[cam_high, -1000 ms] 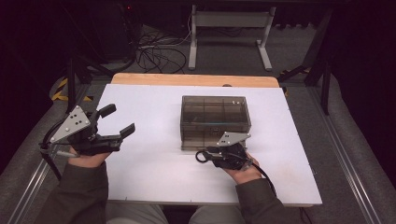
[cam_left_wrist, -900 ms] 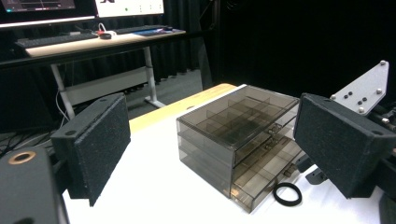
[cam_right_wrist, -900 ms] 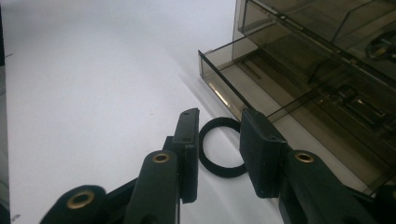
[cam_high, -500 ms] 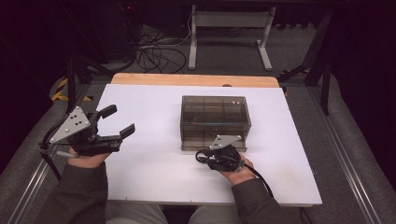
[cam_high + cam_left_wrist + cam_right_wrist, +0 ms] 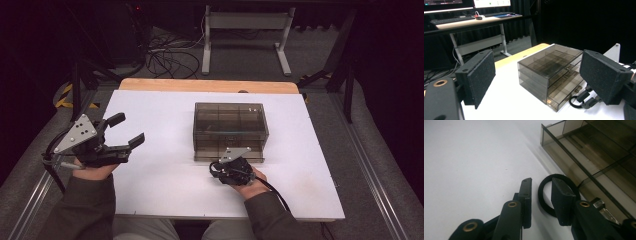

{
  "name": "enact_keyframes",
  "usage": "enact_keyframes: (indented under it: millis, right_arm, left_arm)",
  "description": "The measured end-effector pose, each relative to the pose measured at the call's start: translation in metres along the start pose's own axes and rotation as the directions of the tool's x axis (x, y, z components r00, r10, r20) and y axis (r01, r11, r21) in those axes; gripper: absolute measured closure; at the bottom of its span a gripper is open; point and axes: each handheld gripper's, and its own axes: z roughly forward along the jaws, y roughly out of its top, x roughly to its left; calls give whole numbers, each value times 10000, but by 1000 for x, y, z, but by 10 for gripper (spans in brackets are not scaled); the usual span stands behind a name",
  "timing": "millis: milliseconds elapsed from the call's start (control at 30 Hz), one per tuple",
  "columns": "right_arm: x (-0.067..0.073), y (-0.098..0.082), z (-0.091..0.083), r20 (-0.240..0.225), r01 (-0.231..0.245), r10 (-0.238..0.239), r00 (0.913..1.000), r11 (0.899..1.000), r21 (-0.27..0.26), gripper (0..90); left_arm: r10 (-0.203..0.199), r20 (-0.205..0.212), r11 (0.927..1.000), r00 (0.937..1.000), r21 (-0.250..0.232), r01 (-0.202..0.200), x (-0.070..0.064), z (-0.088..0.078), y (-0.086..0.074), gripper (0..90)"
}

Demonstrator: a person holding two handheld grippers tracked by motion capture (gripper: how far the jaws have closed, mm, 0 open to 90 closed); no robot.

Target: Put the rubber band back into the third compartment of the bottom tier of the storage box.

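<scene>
The black ring (image 5: pixel 544 195) lies flat on the white table (image 5: pixel 165 190), just beside the front bottom edge of the smoky drawer box (image 5: pixel 230 131), near that box's near left corner. In my right gripper view one side of the ring sits in the gap between my jaws, with one jaw resting over the ring's far rim and the other standing clear on the table side; the pads are narrowly apart and not pressing on it, so my right gripper (image 5: pixel 226 167) is released, low at the foot of the box. Whether the jaw over the ring touches it, I cannot tell. The box's lowest drawer (image 5: pixel 599 170) stands pulled out a little toward me, right next to the ring.

My left gripper (image 5: pixel 125 131) hangs well away from the box, off its left side above the table's edge, jaws spread wide with nothing between them; past its pads (image 5: pixel 480 75) I see the box and the ring at its base.
</scene>
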Motion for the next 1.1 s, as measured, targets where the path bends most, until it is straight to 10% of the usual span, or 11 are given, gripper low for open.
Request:
enact_keyframes:
  millis: [1100]
  right_arm:
    - [6, -1, 7, 91, 202, -203, 9998, 9998, 75, 864]
  left_arm:
    - [-60, -143, 10000, 9999, 17, 60, 0, 1, -1, 135]
